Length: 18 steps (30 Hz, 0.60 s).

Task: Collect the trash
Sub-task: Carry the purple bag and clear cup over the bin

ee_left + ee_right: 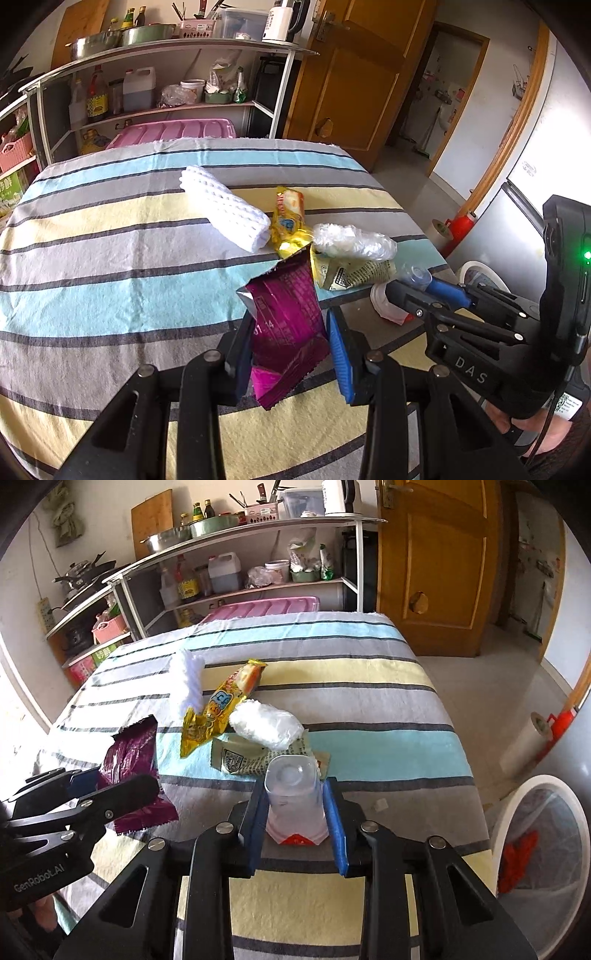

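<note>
Purple foil wrapper (284, 325), one piece, sits at lower centre of the left view, clamped between the left tool's (291, 354) closed-in pads. One clear plastic cup (295, 797) is gripped by the right tool (297, 830), pads pressed on both sides. Four items lie on the striped counter (369, 716): one white cloth roll (190, 683), one yellow wrapper (218, 709), one crumpled white bag (267, 725), one printed wrapper (236, 758). One white bin (532, 853) stands at lower right.

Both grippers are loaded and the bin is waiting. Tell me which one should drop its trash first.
Right. The right gripper, shut on the plastic cup, is on the same side as the white bin beside the table. The left gripper, shut on the purple wrapper, would probably have to cross over it.
</note>
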Available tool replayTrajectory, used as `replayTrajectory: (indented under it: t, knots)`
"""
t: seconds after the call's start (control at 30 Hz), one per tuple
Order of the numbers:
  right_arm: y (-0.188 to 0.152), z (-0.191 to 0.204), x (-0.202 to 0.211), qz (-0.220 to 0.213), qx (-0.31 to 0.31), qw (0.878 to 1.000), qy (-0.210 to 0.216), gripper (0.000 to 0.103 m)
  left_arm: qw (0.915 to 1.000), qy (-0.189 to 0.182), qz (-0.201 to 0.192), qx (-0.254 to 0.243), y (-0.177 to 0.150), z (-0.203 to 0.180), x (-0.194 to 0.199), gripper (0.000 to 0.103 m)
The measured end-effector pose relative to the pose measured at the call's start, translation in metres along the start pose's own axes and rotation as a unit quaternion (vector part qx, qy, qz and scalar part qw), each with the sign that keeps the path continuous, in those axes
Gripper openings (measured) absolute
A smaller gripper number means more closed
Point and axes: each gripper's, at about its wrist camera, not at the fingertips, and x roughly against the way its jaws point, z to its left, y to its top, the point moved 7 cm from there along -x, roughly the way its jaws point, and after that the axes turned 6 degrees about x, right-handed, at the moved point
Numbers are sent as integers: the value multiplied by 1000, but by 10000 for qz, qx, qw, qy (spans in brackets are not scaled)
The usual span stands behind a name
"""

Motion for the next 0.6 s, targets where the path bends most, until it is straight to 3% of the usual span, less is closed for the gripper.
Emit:
replayTrajectory:
  t: [0.6]
  knots:
    - [-4, -12, 45, -440, -288, 9986, 10, 30, 9994, -117, -191, -247, 3, -26, 22, 39]
